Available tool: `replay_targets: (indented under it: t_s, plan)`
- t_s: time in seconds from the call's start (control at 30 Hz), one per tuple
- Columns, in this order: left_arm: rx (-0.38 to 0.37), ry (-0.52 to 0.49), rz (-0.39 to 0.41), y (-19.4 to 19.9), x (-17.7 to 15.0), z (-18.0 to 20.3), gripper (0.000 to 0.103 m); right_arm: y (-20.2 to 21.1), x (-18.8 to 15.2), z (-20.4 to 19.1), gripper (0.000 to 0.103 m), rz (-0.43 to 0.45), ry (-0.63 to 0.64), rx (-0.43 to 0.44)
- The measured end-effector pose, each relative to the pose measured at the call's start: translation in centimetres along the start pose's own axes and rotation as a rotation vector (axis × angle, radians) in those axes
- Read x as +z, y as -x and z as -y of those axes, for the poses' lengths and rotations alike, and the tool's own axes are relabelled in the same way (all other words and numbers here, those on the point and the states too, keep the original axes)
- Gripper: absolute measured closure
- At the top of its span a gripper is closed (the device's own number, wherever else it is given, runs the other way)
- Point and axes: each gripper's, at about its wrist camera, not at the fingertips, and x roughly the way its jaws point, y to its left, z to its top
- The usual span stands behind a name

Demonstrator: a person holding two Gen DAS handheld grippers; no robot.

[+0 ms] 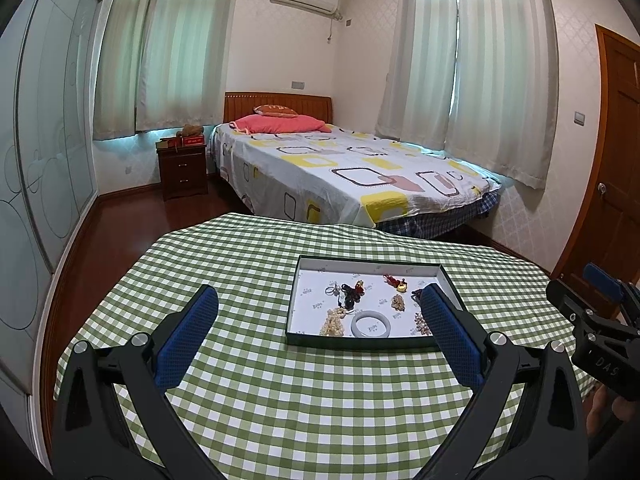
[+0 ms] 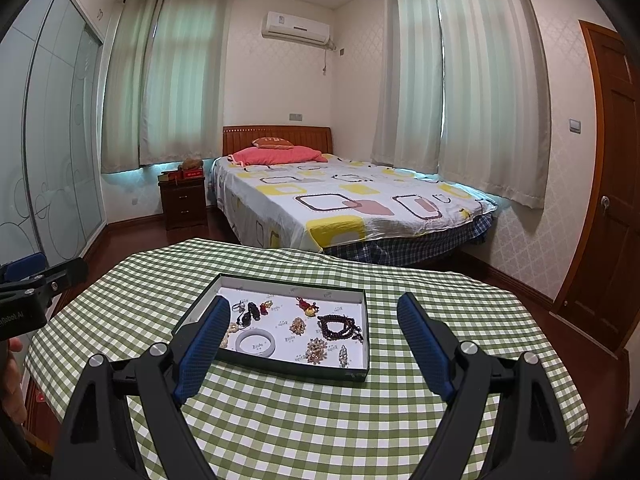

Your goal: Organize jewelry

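Note:
A shallow dark-rimmed tray (image 1: 360, 344) (image 2: 280, 370) with a white floor lies on the green checked tablecloth. Inside lie several jewelry pieces: a pale jade bangle (image 1: 371, 323) (image 2: 256, 343), a dark red bead bracelet (image 2: 340, 324), cream bead clusters (image 1: 332, 322) (image 2: 316, 350), a gold and red charm (image 1: 401, 286) (image 2: 310, 310) and a ring (image 1: 331, 290). My left gripper (image 1: 320, 300) hovers open short of the tray, nothing between its blue pads. My right gripper (image 2: 312, 308) is open too, its left finger overlapping the tray's left side.
The table (image 1: 280, 400) is round, its edge falling off to a dark wood floor. Behind stand a bed (image 1: 352, 172), a nightstand (image 1: 182, 170), curtains and a wooden door (image 2: 612, 200). A person's hand (image 2: 12, 392) shows at the left edge.

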Motion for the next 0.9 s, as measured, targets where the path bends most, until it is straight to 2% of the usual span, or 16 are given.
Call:
replay_targets:
  t_s: [0.57, 0.73, 0.9]
  plan:
    - [0.001, -0.002, 0.001, -0.08, -0.16, -0.01, 0.004, 0.11, -0.27, -0.34, 0.020, -0.007, 0.006, 0.004]
    - [0.018, 0.023, 0.013, -0.01, -0.10, -0.41, 0.004, 0.02, -0.26, -0.32, 0.020, -0.011, 0.006, 0.005]
    - [0.000, 0.042, 0.028, 0.03, -0.23, -0.78, 0.004, -0.10, -0.48, -0.29, 0.020, -0.019, 0.004, 0.006]
